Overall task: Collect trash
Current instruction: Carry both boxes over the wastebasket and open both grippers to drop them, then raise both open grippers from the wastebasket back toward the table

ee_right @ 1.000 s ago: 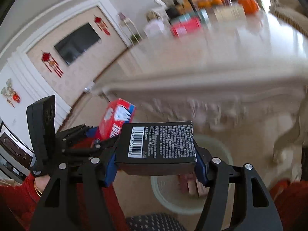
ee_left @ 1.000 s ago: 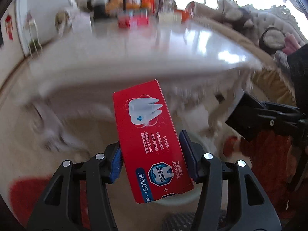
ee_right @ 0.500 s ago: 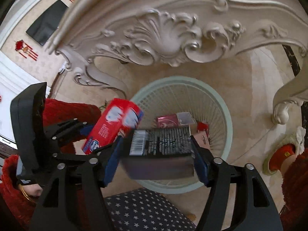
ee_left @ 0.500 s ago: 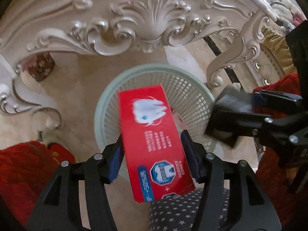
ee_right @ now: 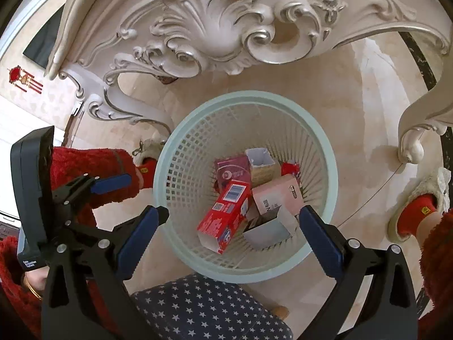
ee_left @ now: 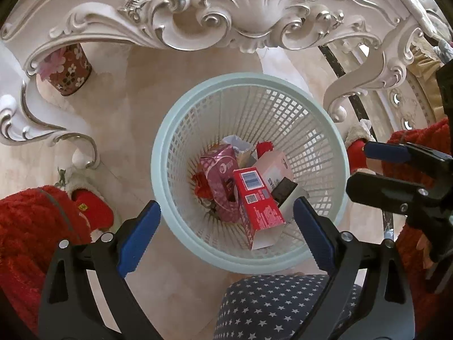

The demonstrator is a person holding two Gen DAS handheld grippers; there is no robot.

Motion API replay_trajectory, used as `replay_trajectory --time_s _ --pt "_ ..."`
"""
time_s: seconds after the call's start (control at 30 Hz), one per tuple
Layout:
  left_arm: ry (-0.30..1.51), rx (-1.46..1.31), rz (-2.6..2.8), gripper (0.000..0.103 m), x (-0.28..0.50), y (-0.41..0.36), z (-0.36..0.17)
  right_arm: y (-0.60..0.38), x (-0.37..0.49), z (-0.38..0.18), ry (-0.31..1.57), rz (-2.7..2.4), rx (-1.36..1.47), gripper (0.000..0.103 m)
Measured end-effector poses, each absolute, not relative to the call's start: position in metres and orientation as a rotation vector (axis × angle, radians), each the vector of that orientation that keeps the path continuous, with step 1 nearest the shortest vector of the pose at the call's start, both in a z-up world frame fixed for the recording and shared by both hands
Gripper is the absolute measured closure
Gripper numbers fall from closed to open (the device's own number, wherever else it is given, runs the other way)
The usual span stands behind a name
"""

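Note:
A pale green mesh waste basket point(ee_left: 170, 130) stands on the floor under an ornate white table; it also shows in the right wrist view point(ee_right: 175, 153). Inside lie the red toothpaste box point(ee_left: 256, 201) point(ee_right: 226, 212), the black box point(ee_left: 284, 191) point(ee_right: 259, 222), a pink box point(ee_left: 273, 167) point(ee_right: 276, 195), a magenta carton point(ee_left: 219, 178) and other scraps. My left gripper point(ee_left: 226, 231) is open and empty above the basket's near rim. My right gripper point(ee_right: 235, 236) is open and empty above the same rim.
The carved table apron point(ee_left: 240, 8) and curled legs point(ee_left: 354, 87) point(ee_right: 416, 130) hang over the basket. A floral bin point(ee_left: 69, 70) stands at back left. A star-patterned cushion point(ee_left: 283, 306) lies just below the grippers. Red slippered feet point(ee_right: 416, 215) flank the basket.
Both grippers have opened over the basket. The red toothpaste box and the black box have dropped out of them into the basket.

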State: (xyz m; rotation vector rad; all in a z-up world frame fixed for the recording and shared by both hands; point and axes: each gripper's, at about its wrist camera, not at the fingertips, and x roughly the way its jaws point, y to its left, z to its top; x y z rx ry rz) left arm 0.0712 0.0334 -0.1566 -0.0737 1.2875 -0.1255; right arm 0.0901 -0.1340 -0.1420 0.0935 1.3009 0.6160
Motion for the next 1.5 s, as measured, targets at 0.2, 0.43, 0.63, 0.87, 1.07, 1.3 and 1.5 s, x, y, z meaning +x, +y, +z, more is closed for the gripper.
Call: replay_trajectory --time_s 0.2,0.43,0.63,0.87,1.07,1.3,1.5 --pt "1.243 -0.037 -0.153 0.011 0.067 0.022 -0.147 -0.130 0.085 -0.132 1.258 0.658 0.071 0.007" --pt "0.983 -0.060 -0.210 0.011 0.046 0.042 -0.062 -0.150 0.068 -0.051 0.975 0.741 0.151 0.007" --pt "0.704 0.049 -0.287 0.011 0.074 0.073 0.059 -0.169 0.089 0.050 0.702 0.727 0.127 0.007" --pt "0.691 0.203 -0.304 0.011 0.209 0.084 0.111 -0.164 0.157 0.084 0.657 0.687 0.047 0.007" --pt "0.746 0.174 -0.290 0.011 0.324 0.095 0.104 -0.155 0.236 0.082 0.699 0.688 -0.064 0.007" --pt "0.853 0.195 -0.265 0.011 0.414 0.109 0.072 -0.150 0.358 0.094 0.685 0.645 -0.337 0.007" --pt "0.893 0.181 -0.293 0.011 0.444 0.109 0.059 -0.128 0.457 0.095 0.626 0.612 -0.552 0.008"
